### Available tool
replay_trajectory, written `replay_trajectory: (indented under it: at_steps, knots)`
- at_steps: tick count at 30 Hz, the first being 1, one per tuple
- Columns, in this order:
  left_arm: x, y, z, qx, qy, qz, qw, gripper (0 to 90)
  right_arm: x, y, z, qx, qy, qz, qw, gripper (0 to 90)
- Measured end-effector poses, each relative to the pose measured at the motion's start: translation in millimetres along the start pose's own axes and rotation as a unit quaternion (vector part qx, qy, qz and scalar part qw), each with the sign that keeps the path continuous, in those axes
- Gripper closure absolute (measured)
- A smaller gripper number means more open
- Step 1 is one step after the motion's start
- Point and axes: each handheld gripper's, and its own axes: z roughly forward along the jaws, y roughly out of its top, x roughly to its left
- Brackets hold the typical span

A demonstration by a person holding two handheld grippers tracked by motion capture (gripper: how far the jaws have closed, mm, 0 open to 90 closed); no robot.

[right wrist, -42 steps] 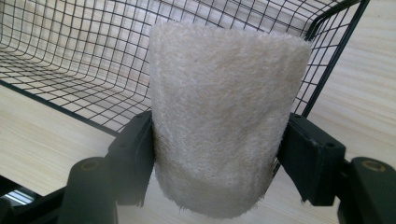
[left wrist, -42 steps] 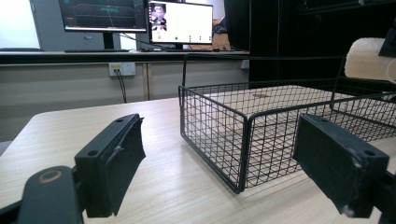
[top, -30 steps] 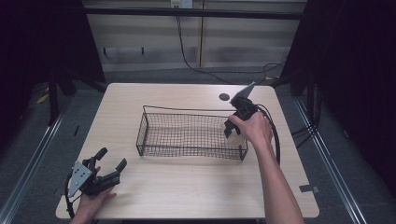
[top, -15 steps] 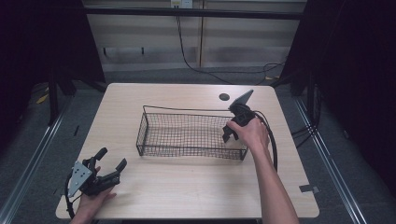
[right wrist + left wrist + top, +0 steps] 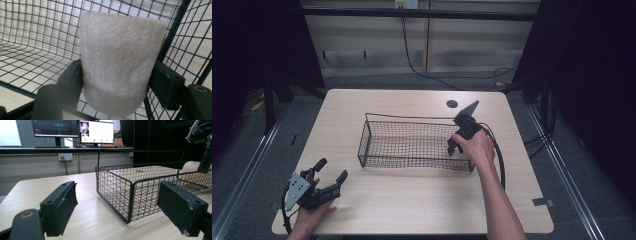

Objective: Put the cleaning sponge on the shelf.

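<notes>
Since a second ago the right gripper (image 5: pixel 456 145) has dipped lower at the right end of the wire basket (image 5: pixel 412 145), jaws now down inside the mesh; the left one hasn't budged.

Starting nearest the person: the left gripper (image 5: pixel 319 187) sits on the table (image 5: pixel 412 200) well off the basket's near-left corner, jaws spread wide with nothing between them, pointing toward the basket. It's basically parked.

Further out, the basket lies with its long axis running left to right across the table, and it looks bare apart from what the right hand brings.

At the basket's right end, the right gripper is clamped on a pale, fuzzy sponge pad (image 5: pixel 117 62). In the right gripper view the pad stands up between the two jaws, pinched near its lower end, with the basket's floor and side mesh close behind it. So the pad is inside the basket, hard by the right wall; can't tell whether it touches the floor yet.

My guess is it's a drop-off: the pad only needs to go straight down from the claw, then the jaws let go. The right hand is obviously the one to do it.
</notes>
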Motion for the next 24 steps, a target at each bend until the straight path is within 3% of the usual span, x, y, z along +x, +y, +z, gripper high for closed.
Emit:
replay_trajectory:
  at_steps: [17,24]
  knots:
    - [0.0,0.0,0.0,0.001,0.0,0.0,1.0,15.9,3.3,0.6,10.1,0.009,-0.025,0.005,0.9996,31.4]
    - [0.0,0.0,0.0,0.0,0.0,0.0,1.0,15.9,1.9,-0.2,15.9,0.006,-0.022,0.009,0.9997,31.4]
